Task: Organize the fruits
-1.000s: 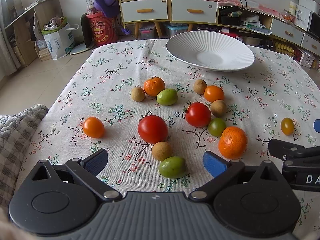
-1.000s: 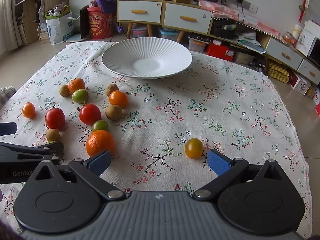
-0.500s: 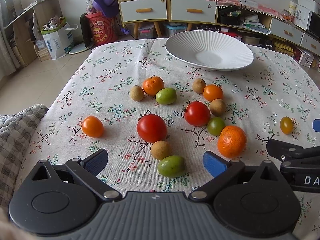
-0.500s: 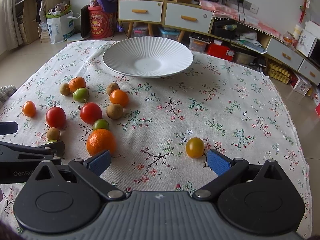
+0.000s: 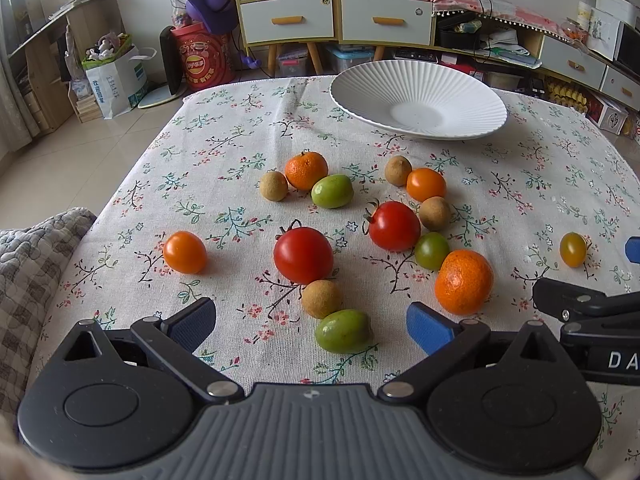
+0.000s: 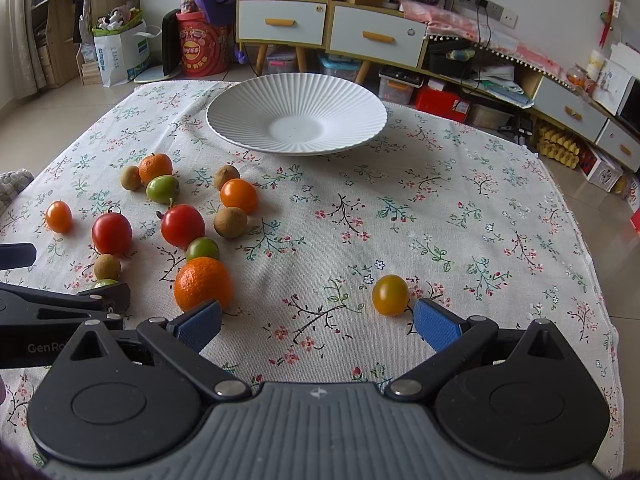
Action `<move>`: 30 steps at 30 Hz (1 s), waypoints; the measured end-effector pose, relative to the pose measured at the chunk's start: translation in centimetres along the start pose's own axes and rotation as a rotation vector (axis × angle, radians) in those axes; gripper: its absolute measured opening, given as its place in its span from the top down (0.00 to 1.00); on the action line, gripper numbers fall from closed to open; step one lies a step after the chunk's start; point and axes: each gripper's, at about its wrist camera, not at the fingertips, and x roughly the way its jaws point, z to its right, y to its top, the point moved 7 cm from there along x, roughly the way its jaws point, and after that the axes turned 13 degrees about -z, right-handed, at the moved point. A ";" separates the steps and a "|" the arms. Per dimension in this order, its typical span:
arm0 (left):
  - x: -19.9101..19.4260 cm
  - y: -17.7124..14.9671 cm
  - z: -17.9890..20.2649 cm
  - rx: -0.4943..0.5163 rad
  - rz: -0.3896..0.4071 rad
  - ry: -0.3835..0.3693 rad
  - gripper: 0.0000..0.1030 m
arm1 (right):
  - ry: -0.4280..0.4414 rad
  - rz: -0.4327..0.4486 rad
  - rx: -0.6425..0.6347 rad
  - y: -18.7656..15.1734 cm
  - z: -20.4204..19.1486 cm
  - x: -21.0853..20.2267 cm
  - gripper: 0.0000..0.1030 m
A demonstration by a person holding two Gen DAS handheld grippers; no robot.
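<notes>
Several fruits lie loose on the flowered tablecloth (image 5: 224, 148): two red tomatoes (image 5: 303, 255), two mandarins (image 5: 464, 282), orange and green small tomatoes, brown longans and green fruits (image 5: 342, 330). A white ribbed plate (image 5: 418, 105) stands empty at the far side; it also shows in the right wrist view (image 6: 297, 112). My left gripper (image 5: 311, 323) is open, with a green fruit and a longan (image 5: 321, 298) just ahead between its fingers. My right gripper (image 6: 318, 322) is open, with a yellow cherry tomato (image 6: 390, 294) near its right finger and a mandarin (image 6: 202, 283) by its left finger.
A quilted grey cushion (image 5: 28, 264) lies off the table's left edge. Beyond the table stand a drawer cabinet (image 5: 336, 16), a red drum (image 5: 202, 58), a paper bag (image 5: 116, 76) and cluttered low shelves (image 6: 500, 76) on the right.
Both grippers have eased slightly forward over the table. The fruits and the plate have not moved. Both stay open.
</notes>
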 end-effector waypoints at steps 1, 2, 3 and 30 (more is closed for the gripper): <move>0.0 0.0 0.0 0.000 0.000 0.000 0.00 | 0.000 0.000 0.000 0.0 0.0 0.0 0.01; 0.0 0.0 0.0 0.000 0.000 0.000 0.00 | -0.001 0.000 0.000 0.0 0.0 0.0 0.01; 0.0 0.0 0.0 0.000 0.000 0.000 0.00 | -0.001 0.000 0.000 0.0 0.0 0.0 0.01; 0.4 -0.7 0.0 0.001 -0.008 -0.015 0.00 | -0.007 0.003 -0.007 -0.2 -0.2 0.3 0.01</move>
